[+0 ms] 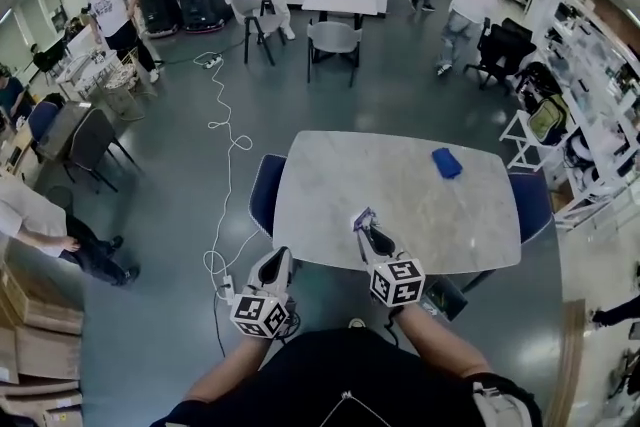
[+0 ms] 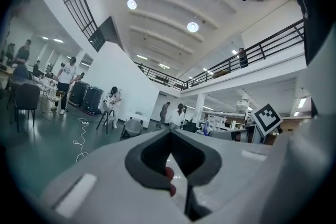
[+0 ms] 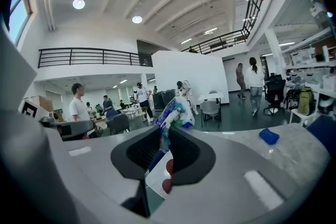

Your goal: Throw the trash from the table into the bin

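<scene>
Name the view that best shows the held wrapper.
Right gripper view: the blue-and-white wrapper shows large, pinched in the right gripper. Head view shows only a tiny scrap; left gripper view shows none of it.

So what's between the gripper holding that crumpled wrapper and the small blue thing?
Nothing: in the head view, only bare pale marbled tabletop lies between the right gripper, shut on the crumpled blue-and-white wrapper, and the small blue object.

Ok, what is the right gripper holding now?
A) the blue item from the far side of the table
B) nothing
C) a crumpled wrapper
C: the right gripper is shut on a crumpled blue-and-white wrapper, while the blue item lies on the table.
</scene>
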